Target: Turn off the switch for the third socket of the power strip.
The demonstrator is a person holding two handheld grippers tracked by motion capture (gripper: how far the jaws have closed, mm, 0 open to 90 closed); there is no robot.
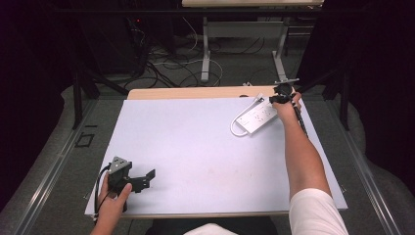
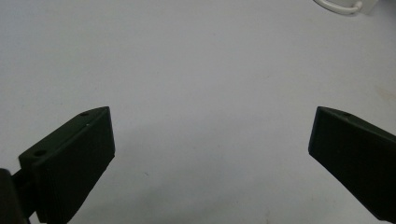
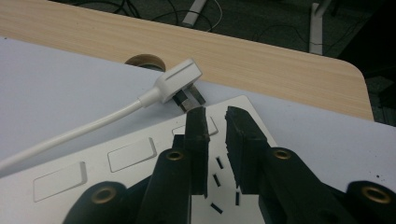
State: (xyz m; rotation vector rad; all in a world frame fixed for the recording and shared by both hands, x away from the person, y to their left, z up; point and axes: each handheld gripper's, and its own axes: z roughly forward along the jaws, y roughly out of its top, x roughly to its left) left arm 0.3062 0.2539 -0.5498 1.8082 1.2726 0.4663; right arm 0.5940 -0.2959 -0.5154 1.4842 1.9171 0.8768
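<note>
Right gripper (image 3: pixel 215 114): jaws drawn nearly together, a narrow gap left between the tips, nothing pinched in that gap. The tips stand over the end of a white power strip (image 3: pixel 140 163), above its socket slots; contact with the strip's face cannot be confirmed. Just beyond the tips lies a white plug (image 3: pixel 175 81), on its side, prongs pointing towards the strip's end, its white cable (image 3: pixel 70 135) running off to the left.

In the high view the right gripper (image 1: pixel 283 94) is at the far right of the table, arm stretched out over the white mat (image 1: pixel 195 147). The power strip (image 1: pixel 255 117) lies aslant there, near the mat's far right corner.

Left gripper (image 2: pixel 210 140): jaws spread wide, nothing between them, bare mat beneath. In the high view it (image 1: pixel 139 177) rests at the near left of the mat, held in the left hand (image 1: pixel 112 198), well apart from the strip.

The wooden table edge (image 3: pixel 280 70) shows beyond the mat.
</note>
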